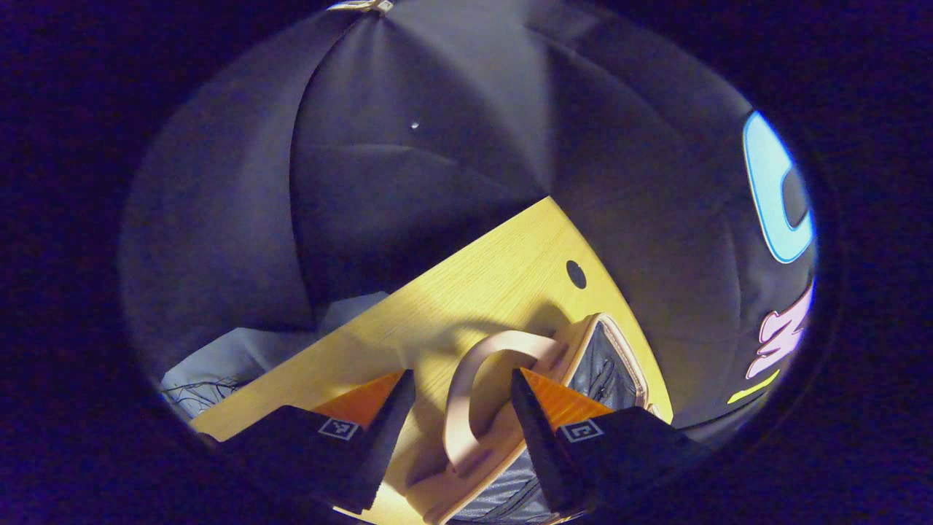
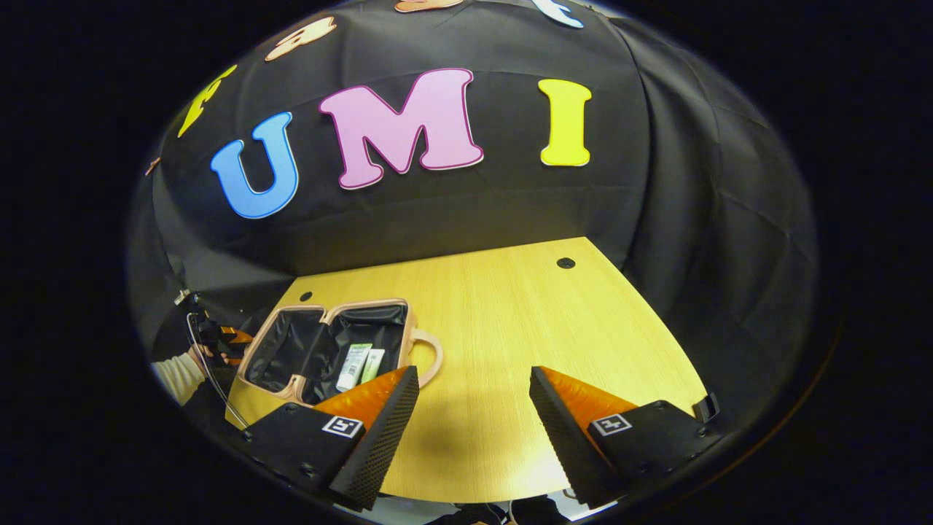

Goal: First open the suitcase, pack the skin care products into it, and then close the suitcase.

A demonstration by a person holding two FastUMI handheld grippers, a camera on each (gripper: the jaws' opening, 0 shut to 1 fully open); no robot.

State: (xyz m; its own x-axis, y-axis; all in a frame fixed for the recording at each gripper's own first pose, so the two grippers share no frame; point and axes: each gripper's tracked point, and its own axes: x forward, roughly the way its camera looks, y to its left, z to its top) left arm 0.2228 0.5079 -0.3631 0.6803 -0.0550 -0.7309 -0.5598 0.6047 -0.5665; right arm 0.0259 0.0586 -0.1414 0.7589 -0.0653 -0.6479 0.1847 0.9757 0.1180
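Note:
The pink suitcase (image 2: pixel 335 305) lies open on the wooden table (image 2: pixel 510 321), both dark-lined halves facing up. Two skin care tubes (image 2: pixel 355 364) lie side by side in its right half. A pink handle (image 2: pixel 436 357) sticks out of that half. My right gripper (image 2: pixel 474 379) is open above bare table, right of the case. In the left gripper view, my left gripper (image 1: pixel 463 383) is open, with a pink handle (image 1: pixel 461 408) of the suitcase (image 1: pixel 583 337) between its fingers, not pinched. That gripper (image 2: pixel 222 339) sits at the case's left edge, held by a hand in a white sleeve (image 2: pixel 175 373).
The table has round holes near its far edge (image 2: pixel 565 262) (image 2: pixel 305 296) (image 1: pixel 576 274). Black cloth walls close off the back and sides. A pale sheet (image 1: pixel 240 357) lies below the table's edge in the left gripper view.

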